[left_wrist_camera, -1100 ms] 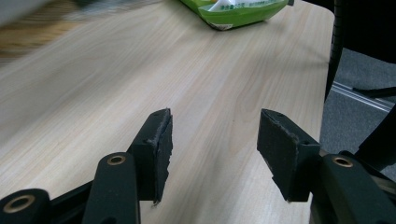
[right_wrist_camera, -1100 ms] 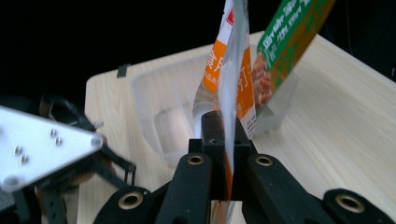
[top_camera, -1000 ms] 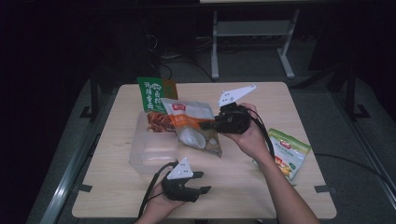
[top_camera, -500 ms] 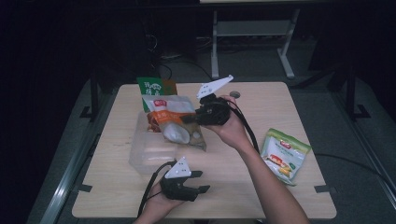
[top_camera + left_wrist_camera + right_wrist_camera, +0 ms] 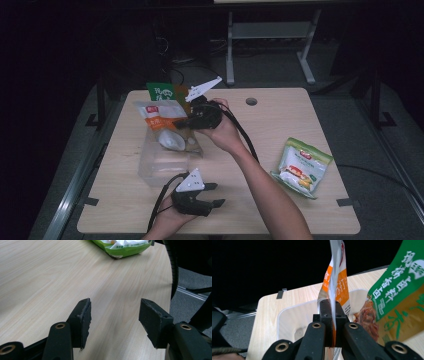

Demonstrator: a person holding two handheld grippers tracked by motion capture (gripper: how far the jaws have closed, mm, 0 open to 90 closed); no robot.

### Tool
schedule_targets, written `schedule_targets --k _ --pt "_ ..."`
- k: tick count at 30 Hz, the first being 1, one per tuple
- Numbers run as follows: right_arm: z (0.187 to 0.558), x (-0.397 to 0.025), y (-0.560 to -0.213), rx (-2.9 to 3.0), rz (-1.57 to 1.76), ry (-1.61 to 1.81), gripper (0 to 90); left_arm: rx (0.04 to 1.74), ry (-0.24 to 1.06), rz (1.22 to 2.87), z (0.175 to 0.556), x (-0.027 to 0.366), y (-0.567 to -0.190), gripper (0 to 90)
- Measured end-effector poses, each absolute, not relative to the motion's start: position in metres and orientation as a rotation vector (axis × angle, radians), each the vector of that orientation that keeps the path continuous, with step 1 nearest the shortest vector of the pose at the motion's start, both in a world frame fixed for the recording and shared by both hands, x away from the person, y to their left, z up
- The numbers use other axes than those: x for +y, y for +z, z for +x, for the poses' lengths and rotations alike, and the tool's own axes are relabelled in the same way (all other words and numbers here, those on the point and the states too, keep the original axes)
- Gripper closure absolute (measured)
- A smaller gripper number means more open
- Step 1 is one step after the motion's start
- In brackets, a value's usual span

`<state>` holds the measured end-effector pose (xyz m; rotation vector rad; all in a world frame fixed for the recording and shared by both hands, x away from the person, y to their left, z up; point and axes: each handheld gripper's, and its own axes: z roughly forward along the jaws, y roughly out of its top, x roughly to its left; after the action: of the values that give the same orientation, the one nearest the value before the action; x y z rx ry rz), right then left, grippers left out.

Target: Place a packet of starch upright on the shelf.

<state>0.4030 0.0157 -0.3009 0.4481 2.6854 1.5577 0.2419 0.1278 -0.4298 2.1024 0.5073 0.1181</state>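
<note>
My right gripper is shut on the edge of an orange-and-white snack bag, which hangs above a clear plastic container left of the table's middle. In the right gripper view the jaws pinch the thin bag edge-on, with the container below. A green-and-yellow snack bag stands just behind the container and appears close up at the right. Near the front edge, my left gripper rests on the table, open and holding nothing.
Another green snack bag lies flat on the right side of the wooden table; its end appears ahead of my left jaws. A small round hole sits near the far edge. Dark floor and a metal frame lie beyond.
My right gripper has carried the orange-and-white bag leftward and away from the person, so it now hangs over the container. The left gripper has stayed in place.
</note>
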Motion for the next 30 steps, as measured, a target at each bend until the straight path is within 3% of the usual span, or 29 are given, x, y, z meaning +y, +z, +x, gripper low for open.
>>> schedule_targets --k 19,30 --pt "0.421 0.065 -0.337 2.741 0.480 1.588 90.0 0.511 0.125 2.088 0.241 0.132 -0.427 42.6" --pt "0.422 0.062 -0.360 2.738 0.563 1.629 90.0 0.506 0.121 2.095 0.239 0.130 -0.428 42.6"
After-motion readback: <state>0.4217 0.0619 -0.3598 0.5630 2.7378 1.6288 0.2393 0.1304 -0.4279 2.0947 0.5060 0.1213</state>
